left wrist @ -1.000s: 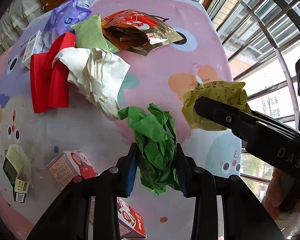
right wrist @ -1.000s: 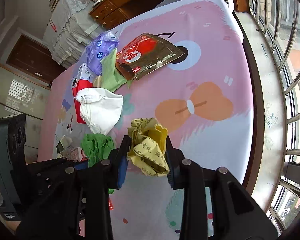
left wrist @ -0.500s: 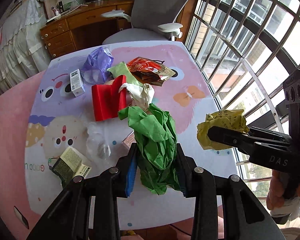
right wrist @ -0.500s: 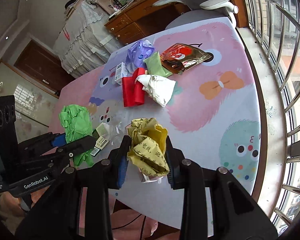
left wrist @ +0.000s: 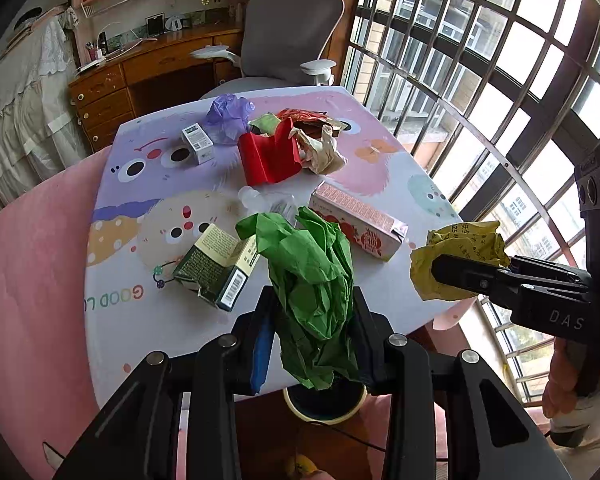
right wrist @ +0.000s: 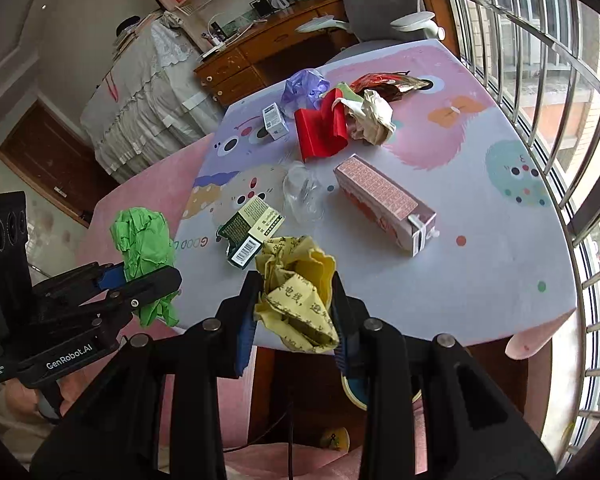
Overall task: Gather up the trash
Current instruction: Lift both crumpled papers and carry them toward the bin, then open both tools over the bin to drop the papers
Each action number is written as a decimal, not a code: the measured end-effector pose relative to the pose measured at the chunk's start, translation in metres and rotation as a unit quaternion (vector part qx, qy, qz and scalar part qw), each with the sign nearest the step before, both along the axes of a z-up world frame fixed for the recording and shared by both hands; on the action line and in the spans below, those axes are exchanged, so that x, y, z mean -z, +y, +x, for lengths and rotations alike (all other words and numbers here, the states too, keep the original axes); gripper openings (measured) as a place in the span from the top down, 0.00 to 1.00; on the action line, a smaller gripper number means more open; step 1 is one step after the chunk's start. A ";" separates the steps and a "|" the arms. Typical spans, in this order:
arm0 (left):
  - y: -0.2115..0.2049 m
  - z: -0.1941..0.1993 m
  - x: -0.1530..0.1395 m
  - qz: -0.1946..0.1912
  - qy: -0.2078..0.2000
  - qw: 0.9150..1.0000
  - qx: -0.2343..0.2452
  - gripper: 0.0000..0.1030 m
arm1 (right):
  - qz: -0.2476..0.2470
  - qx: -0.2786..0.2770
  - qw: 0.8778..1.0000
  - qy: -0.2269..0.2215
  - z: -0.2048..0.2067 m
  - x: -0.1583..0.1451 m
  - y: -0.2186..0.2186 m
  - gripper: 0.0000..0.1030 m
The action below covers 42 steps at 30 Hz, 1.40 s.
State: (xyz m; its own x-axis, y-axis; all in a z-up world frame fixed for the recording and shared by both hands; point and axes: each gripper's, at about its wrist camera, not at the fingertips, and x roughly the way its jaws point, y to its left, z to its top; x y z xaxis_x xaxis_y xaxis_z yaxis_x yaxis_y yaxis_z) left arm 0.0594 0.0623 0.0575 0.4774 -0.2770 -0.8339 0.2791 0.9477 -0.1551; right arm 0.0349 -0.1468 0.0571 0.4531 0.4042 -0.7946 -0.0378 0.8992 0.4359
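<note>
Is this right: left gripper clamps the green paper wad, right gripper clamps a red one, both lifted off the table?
Not quite. The right gripper clamps a yellow paper wad, not red, as the right wrist view shows. The left gripper does clamp the green paper wad, both off the table.

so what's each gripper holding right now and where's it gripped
The left gripper pinches a crumpled green paper wad around its lower half. The right gripper pinches a crumpled yellow printed paper wad at its middle.
</note>
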 end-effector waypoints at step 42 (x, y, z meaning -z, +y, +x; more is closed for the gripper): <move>-0.059 -0.082 0.458 -0.002 0.178 0.984 0.004 0.15 | -0.061 0.077 0.969 0.227 -0.132 0.473 0.001 0.49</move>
State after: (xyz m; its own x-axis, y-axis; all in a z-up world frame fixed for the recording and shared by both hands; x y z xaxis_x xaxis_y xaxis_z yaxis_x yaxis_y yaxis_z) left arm -0.0228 0.0029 -0.4008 0.1531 -0.2830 -0.9468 0.2132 0.9450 -0.2480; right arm -0.0966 -0.1456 -0.4159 0.0932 0.2494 -0.9639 0.2720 0.9249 0.2656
